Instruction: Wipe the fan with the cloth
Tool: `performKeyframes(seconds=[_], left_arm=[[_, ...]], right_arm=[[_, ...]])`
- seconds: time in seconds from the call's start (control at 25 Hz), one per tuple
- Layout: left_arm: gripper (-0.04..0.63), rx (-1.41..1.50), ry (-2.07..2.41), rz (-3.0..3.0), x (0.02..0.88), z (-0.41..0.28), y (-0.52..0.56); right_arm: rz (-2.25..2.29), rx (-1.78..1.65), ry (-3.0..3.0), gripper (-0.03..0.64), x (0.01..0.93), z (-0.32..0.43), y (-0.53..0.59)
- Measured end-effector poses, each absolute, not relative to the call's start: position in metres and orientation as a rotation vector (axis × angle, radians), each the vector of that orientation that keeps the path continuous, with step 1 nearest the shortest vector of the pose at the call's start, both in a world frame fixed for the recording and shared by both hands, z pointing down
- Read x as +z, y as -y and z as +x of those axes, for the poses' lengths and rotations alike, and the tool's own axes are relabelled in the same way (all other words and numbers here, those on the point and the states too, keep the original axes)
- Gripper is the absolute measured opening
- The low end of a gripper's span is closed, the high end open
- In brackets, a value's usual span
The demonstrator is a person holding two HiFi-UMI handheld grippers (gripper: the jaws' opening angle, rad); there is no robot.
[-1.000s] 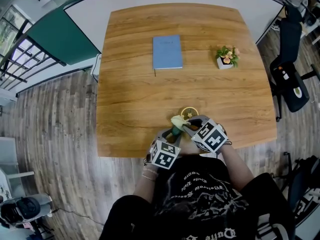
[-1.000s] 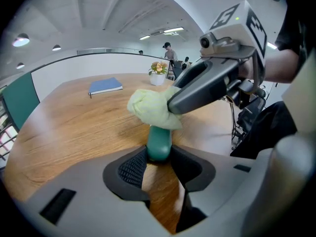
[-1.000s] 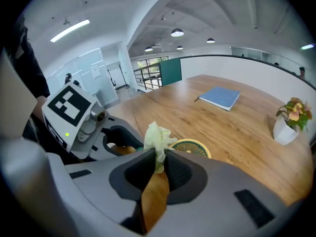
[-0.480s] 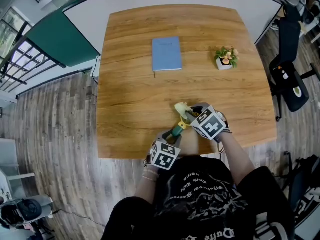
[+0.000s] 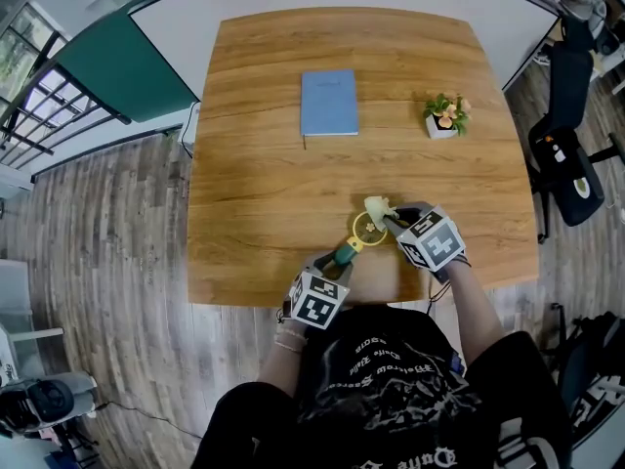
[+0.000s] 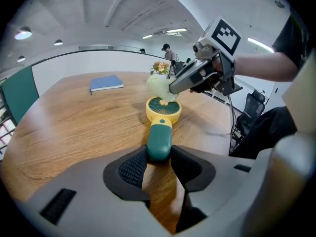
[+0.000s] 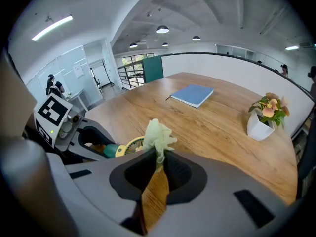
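A small hand fan lies on the wooden table [image 5: 273,193], its yellow round head [image 5: 367,229] pointing away from me and its green handle [image 5: 345,255] toward me. My left gripper [image 5: 335,265] is shut on the handle [image 6: 159,141], which sits between the dark pads [image 6: 131,168]. A pale yellow-green cloth [image 5: 379,206] is bunched in my right gripper [image 5: 393,221], which is shut on it. In the left gripper view the cloth [image 6: 159,87] rests at the far rim of the fan head [image 6: 163,108]. In the right gripper view the cloth [image 7: 158,135] sticks up from the jaws, with the fan head [image 7: 131,145] to its left.
A blue notebook [image 5: 328,103] lies at the far middle of the table. A small potted plant [image 5: 444,114] stands at the far right. An office chair [image 5: 571,154] stands on the floor beyond the table's right edge.
My right gripper has carried the cloth to the right and a little away from me, across the fan head to its far right rim. The left gripper and fan handle stayed put.
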State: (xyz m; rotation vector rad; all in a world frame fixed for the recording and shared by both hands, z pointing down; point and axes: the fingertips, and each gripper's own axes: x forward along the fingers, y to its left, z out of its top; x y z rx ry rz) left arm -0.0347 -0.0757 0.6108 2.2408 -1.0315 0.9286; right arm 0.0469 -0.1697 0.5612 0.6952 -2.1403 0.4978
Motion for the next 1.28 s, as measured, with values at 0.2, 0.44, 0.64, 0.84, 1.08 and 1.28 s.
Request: performKeyframes(seconds=[0.2,0.44,0.64,0.84,1.08,1.28], left_arm=[[0.173,0.928,1.034,2.235,0.611,-0.035,0.076],[0.173,0.931,1.039,2.236,0.611,-0.035,0.075],[0.173,0.963,1.035,2.249,0.612,-0.034,0.075],[0.173,0.977,1.035,2.255,0.612,-0.034,0.074],[0.173,0.982,1.033,2.26,0.612,-0.034,0.075],[0.173,1.038,1.01,2.247,0.611,-0.033,0.073]], right_arm=[[0.644,0.466,2.123,0.057,0.563,0.046,0.151],[0.612,0.441,2.127,0.054,0.562,0.042,0.129],[0.546,0.473,2.149,0.052,0.565,0.029,0.111],[0.494,0.465,2.164,0.051,0.568,0.012,0.101],[0.406,0.484,2.185,0.051,0.57,-0.006,0.09],[0.308,0.503,2.196,0.052,0.551,-0.008,0.092]])
